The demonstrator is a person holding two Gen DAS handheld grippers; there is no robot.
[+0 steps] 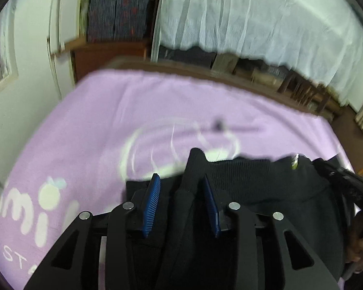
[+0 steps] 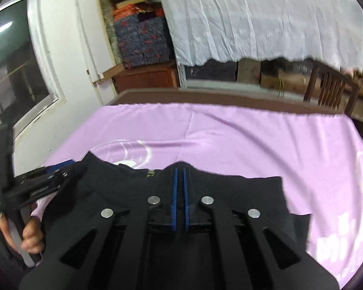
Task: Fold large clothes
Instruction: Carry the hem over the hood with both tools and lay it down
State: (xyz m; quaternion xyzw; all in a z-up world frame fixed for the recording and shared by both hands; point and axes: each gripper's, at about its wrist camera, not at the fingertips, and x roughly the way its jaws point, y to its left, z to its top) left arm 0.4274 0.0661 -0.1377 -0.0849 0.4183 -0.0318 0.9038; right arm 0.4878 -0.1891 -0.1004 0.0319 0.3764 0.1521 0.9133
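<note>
Now, right claw [image 2: 179,188]: its blue ribbed pads [image 2: 173,193] are standing almost together, pinching the ribbed hem of the black garment [image 2: 230,193] between them.
Left claw [image 1: 181,203]: its blue pads [image 1: 152,203] are standing partly apart, with a raised fold of the black fabric [image 1: 193,169] sitting between them; whether the pads are pressing on it is not clear from the left wrist view.
Left claw from the right wrist view: it is showing at the far left edge [image 2: 53,171], reaching into the garment's corner, with a person's hand [image 2: 31,236] wrapping its handle.
Garment position: the black garment is lying on the lilac cloth [image 2: 254,140], at its near edge, with its ribbed band stretching between the two claws.
Garment texture: it is looking like a thick knit, with fine ribbing along the band and a small tag [image 1: 294,162] near the edge.
Lilac cloth: it is spreading smooth and soft with faint creases, carrying a pale printed swirl [image 1: 157,145] and white lettering [image 1: 36,222].
Counter [image 2: 205,96]: its brown wooden edge is showing just beyond the cloth.
Backdrop: a white crinkled curtain [image 2: 254,24] is hanging behind.
</note>
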